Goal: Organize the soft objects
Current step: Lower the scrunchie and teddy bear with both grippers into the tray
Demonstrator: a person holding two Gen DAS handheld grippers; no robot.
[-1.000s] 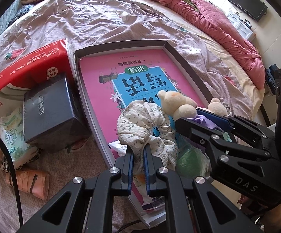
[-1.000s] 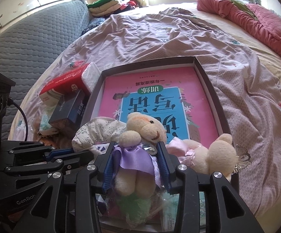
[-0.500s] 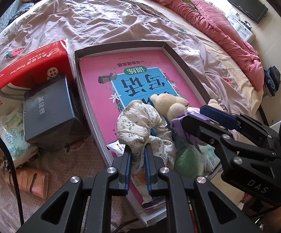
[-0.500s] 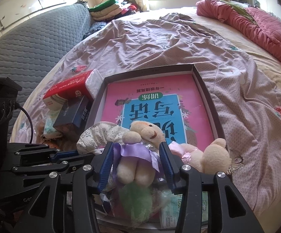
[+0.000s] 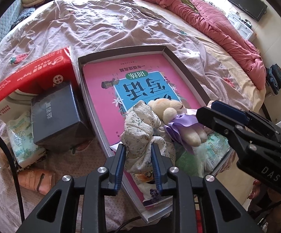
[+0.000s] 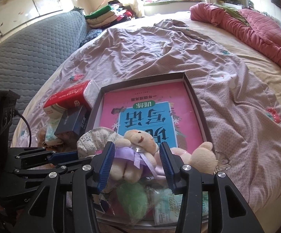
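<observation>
1. Left hand-held gripper (image 5: pixel 137 160): jaws have widened since 0.5 s ago, now loosely flanking the floral cloth (image 5: pixel 142 130).
2. Right hand-held gripper (image 6: pixel 136 165): jaws also wider, standing apart around the purple-dressed plush (image 6: pixel 134 155).
3. Both items rest at the near end of the tray (image 5: pixel 187 71).
4. The tray lies on a bed (image 6: pixel 140 48); sofa (image 6: pixel 33 46) alongside.

a floral cloth bundle (image 5: pixel 140 130) stands bunched at the box's 6 o'clock end, touching a cream teddy (image 6: pixel 138 143) in a purple dress (lying on its back) at its 3 o'clock side.
</observation>
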